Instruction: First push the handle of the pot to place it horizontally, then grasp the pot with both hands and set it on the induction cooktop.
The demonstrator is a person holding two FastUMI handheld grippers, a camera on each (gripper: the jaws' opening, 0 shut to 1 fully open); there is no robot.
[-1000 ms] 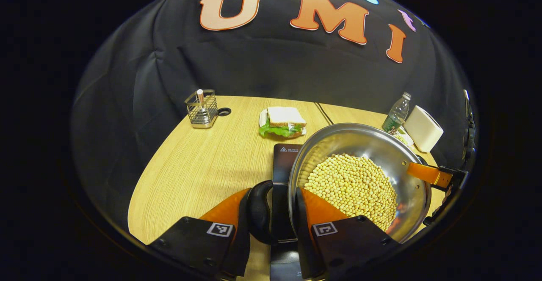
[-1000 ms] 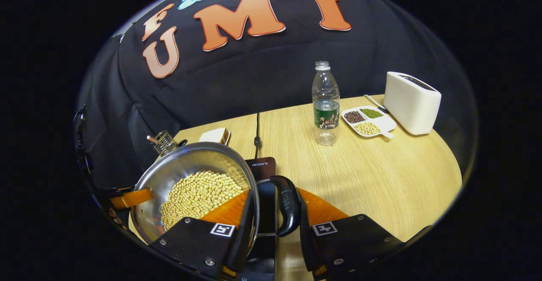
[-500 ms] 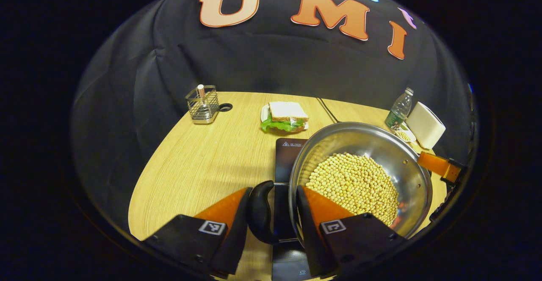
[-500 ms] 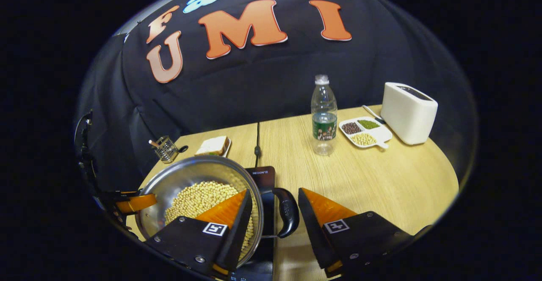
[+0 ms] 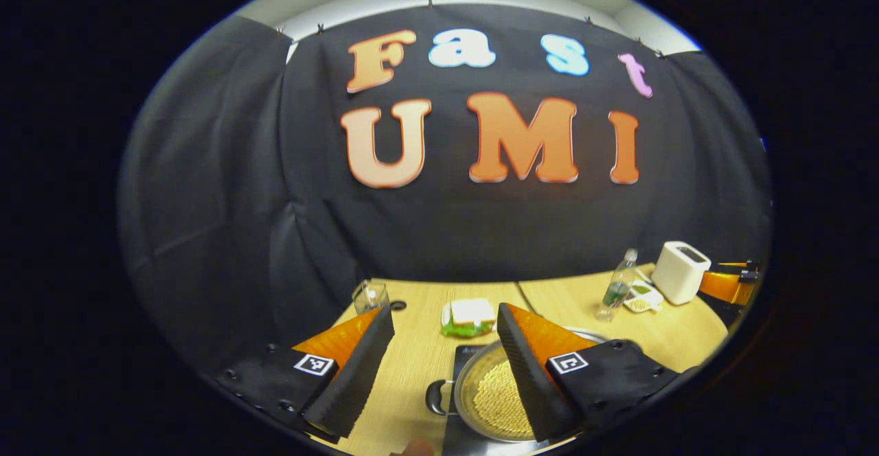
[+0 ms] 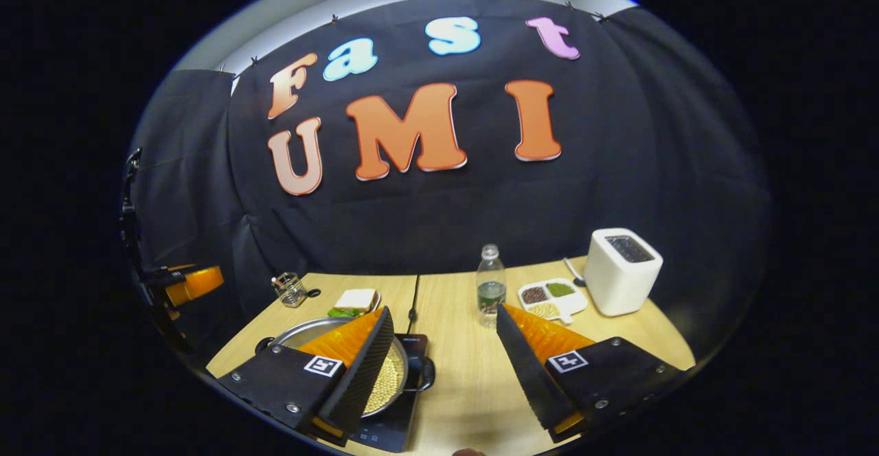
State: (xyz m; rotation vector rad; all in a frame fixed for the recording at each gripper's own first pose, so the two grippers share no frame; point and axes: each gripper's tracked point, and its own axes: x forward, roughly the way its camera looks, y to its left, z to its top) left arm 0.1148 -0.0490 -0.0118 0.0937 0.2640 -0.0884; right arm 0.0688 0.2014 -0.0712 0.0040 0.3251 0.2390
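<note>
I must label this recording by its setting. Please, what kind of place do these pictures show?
Probably a staged kitchen set inside a recording booth: a steel pot of yellow beans sits on a black induction cooktop, with a white toaster and a sandwich on a plate on the wooden table.

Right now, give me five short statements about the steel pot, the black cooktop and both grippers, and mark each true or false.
1. The round steel pot of yellow beans sits on the flat black induction cooktop. True.
2. The left gripper is clamped on the pot's black loop handle. False: its fingers are spread wide, raised clear of the handle.
3. The right gripper is open and holds nothing. True.
4. The pot is empty. False: it holds a heap of yellow beans.
5. The clear plastic bottle lies on its side on the wooden table. False: it stands upright, beside the white divided dish.
</note>
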